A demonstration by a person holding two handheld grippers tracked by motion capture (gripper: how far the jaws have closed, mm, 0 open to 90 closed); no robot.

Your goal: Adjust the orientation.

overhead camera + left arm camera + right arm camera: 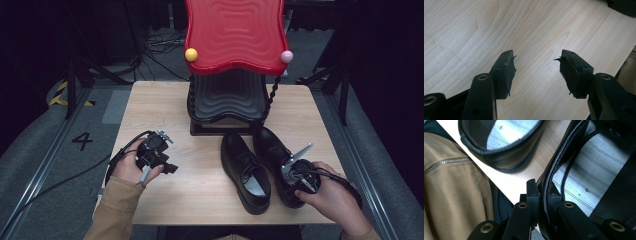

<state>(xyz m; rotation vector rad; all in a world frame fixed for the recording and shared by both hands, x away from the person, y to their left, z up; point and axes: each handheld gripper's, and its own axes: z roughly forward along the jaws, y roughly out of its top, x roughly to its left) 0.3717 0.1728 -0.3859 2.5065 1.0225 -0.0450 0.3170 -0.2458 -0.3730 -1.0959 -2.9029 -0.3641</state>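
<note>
Right claw (543, 192): clenched on the heel rim of the right-hand glossy black leather lace-up shoe (276, 160); one jaw sits outside the collar, the other inside against the pale striped lining.

Left claw (536, 72): released, jaws spread wide over bare wood, holding nothing; in the high view I carry it (159, 157) well to the left of the shoes.

Gripped shoe: stands on the light wooden counter (200, 190), toe pointing toward the two-tier shoe rack with its red wavy plastic top shelf and black lower shelf (234, 35), just short of the rack's base.

Other shoe: the matching black leather shoe (246, 172) lies just beside the gripped one on its left, heel toward me, apart from my claws.

Step in hand: I judge it to be lifting the gripped shoe toward the rack's black lower shelf (227, 95).

How to do it well: my pinch is only on a thin rim, so the toe will likely sag; I should lift slowly, keep the heel low and the sole level, and steer clear of the neighbouring shoe.

Watch for: a loose lace lies across the lining near my inner jaw; it could snag.

Left claw's part: bring it under the toe if the shoe swings.
</note>
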